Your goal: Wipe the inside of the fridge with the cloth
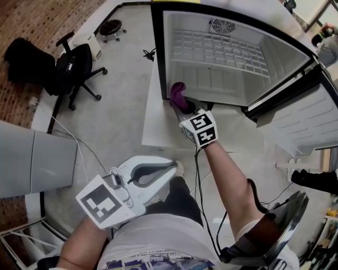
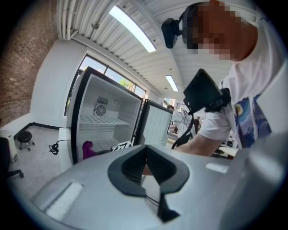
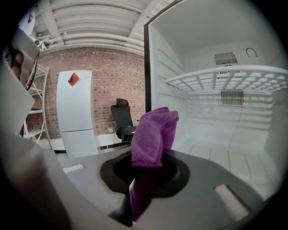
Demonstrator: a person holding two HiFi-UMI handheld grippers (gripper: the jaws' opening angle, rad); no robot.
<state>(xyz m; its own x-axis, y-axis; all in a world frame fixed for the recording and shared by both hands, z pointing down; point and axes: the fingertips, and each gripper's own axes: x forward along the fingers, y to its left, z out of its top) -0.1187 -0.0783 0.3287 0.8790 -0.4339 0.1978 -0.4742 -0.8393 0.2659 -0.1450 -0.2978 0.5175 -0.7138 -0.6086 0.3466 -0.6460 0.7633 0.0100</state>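
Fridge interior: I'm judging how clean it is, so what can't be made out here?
- Floor of the white fridge under the purple terry cloth: head view, covered by cloth and right gripper; contact unclear.
- Stains on the liner: too small, washed out, every view.
- Open fridge door shelves: cut by head view's right edge.
- Lower interior, left gripper view: partly hidden behind left gripper body.

Pretty plain room: brick wall (image 1: 37, 16) on one side, bare grey concrete floor (image 1: 116, 105). There's a black office chair (image 1: 74, 68) and a little rolling stool (image 1: 112, 27) near the wall, plus a cable (image 1: 149, 53) loose on the floor. Long strip lights (image 2: 132, 29) on a ribbed white ceiling (image 2: 90, 18).
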